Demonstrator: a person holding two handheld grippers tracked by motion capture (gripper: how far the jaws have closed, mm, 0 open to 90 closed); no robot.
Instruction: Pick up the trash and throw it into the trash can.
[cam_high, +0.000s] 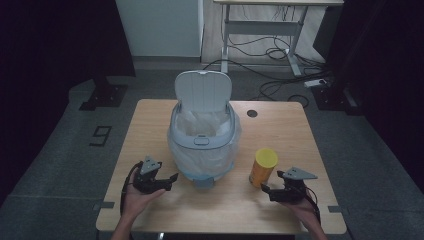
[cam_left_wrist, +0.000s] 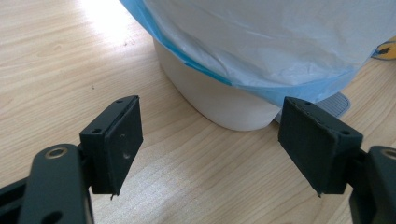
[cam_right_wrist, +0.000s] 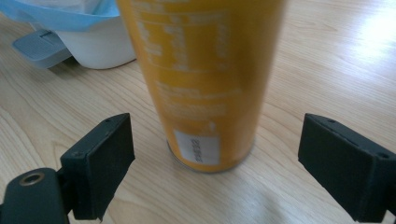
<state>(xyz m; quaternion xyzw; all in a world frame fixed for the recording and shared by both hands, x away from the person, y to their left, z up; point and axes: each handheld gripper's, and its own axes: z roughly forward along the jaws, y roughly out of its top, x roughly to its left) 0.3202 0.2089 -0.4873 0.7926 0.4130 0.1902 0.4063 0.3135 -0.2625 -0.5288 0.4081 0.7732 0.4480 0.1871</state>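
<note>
Right gripper (cam_high: 266, 189) rests low on the tabletop (cam_high: 280, 130), jaws spread wide and empty, just short of an upright yellow can (cam_high: 263, 167) standing right of a white pedal bin (cam_high: 203, 134) with its lid raised. Left gripper (cam_high: 171, 179), also open and holding nothing, points at the bin's base.

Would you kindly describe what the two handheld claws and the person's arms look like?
Both the left claw and the right claw are black, each topped by a grey three-cornered plate and trailing a black cable. Their flat rectangular pads have small screw holes. The forearms are bare, no sleeves.
</note>
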